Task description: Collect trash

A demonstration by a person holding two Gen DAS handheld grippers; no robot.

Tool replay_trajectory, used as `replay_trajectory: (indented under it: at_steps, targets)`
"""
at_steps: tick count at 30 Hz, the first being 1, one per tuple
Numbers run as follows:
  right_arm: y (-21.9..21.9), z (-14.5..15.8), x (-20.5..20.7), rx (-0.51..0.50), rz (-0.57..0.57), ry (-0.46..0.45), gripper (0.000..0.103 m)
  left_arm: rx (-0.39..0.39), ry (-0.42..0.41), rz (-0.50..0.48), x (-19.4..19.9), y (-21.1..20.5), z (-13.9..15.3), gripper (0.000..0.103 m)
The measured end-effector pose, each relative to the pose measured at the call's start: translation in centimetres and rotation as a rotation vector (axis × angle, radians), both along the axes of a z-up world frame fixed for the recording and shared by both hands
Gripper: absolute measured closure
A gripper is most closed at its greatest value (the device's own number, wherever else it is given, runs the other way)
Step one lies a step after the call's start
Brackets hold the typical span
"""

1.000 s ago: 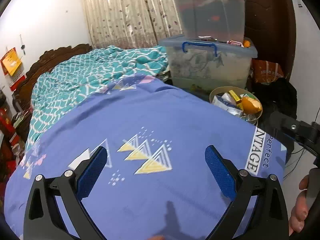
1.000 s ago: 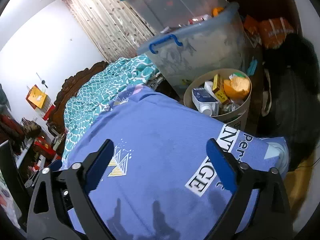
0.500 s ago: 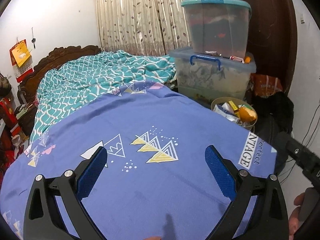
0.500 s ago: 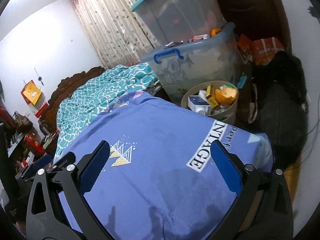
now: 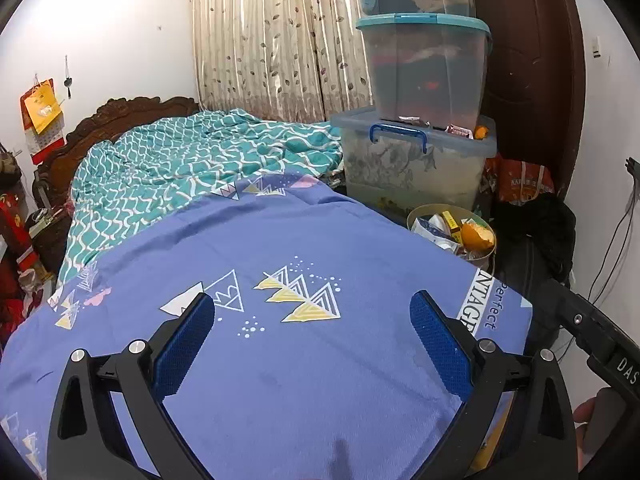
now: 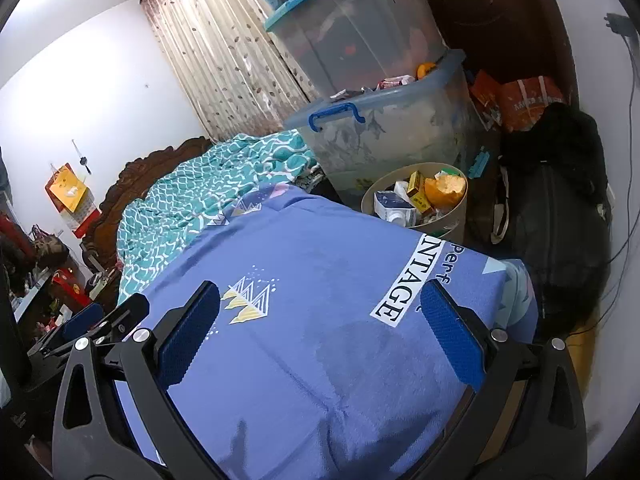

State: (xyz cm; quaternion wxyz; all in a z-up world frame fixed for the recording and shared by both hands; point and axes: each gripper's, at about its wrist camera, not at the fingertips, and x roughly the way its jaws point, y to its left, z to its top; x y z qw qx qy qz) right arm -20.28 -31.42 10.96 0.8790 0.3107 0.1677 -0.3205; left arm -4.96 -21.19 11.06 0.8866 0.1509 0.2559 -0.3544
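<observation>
Tan trash bin [image 6: 416, 200] (already full) sits beyond the spread-jawed right gripper [image 6: 320, 336].

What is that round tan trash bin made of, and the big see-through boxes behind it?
The round tan trash bin looks like matte cardboard or plastic; its wall is thin and dull, so either fits. The stacked see-through storage boxes look like glossy plastic: cloudy clear walls, with a moulded blue handle.

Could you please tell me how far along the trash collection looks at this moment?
Done: the round tan trash bin beside the bed already holds cartons, wrappers and an orange peel. In hand: nothing; the left tool and right tool are both open over the blue patterned bedsheet. Left: no loose trash shows on the sheet, so little seems to remain here.
</observation>
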Motion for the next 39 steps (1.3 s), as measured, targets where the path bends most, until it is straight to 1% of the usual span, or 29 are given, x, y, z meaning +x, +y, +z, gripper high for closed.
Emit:
replay_trajectory:
  at_steps: [20, 30, 39]
  targets:
    - [1.6, 0.1, -1.1, -0.012, 0.006, -0.015, 0.004, -0.014, -0.026, 0.01, -1.7, 1.6, 0.3, 0.009]
    - [1.7, 0.0, -1.2, -0.009, 0.006, -0.015, 0.004, -0.021, -0.024, 0.015, -1.6, 1.9, 0.3, 0.009]
    - [1.9, -0.2, -1.1, -0.004, 0.002, -0.015, 0.004, -0.011, -0.022, 0.012, -1.5, 1.8, 0.1, 0.009]
